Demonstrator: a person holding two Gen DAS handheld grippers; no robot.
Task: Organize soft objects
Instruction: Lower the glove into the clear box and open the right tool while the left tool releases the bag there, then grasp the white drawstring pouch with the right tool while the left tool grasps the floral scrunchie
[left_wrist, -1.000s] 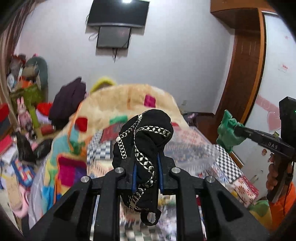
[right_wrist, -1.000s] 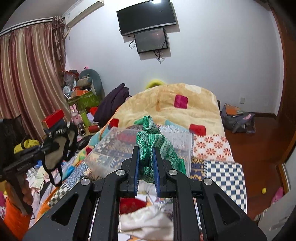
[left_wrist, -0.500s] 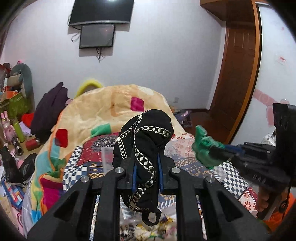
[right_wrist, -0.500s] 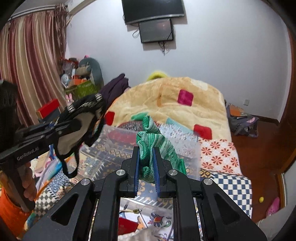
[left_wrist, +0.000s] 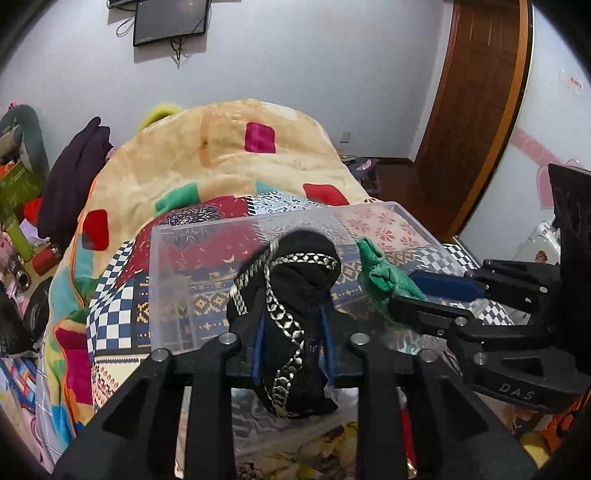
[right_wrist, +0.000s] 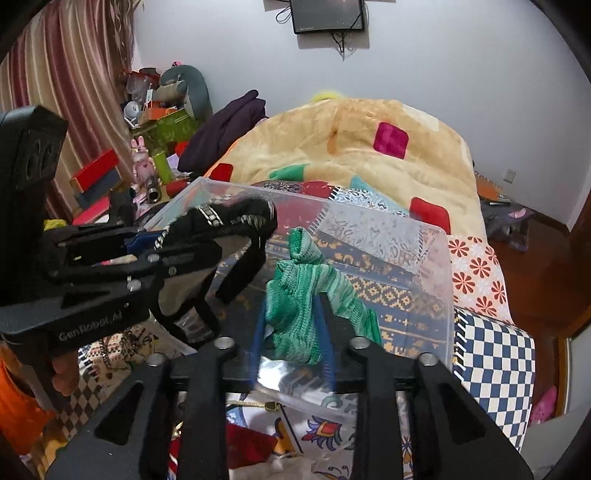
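Observation:
A clear plastic bin (left_wrist: 258, 221) (right_wrist: 448, 295) lies on the bed. Both grippers hang over it, side by side. My left gripper (left_wrist: 293, 325) (right_wrist: 221, 243) has a black garment with silver trim (left_wrist: 295, 280) (right_wrist: 236, 218) between its blue pads. Its jaws are opening and the fabric still sits in the gap. My right gripper (right_wrist: 293, 332) (left_wrist: 402, 295) has a green knitted cloth (right_wrist: 303, 280) (left_wrist: 380, 273) between its pads. Those jaws are also opening, and the cloth leans on the right finger.
The bin rests on a patchwork quilt (right_wrist: 495, 354) with a heaped yellow blanket (left_wrist: 258, 170) behind it. A dark garment pile (left_wrist: 70, 177) and cluttered shelves (right_wrist: 162, 122) stand at the left. A wooden door (left_wrist: 476, 110) is at the right. A hand (right_wrist: 62, 376) grips the left tool.
Both grippers have come down and closer together over the clear bin. The jaws of each have widened around their cloth, which has stayed between the pads.

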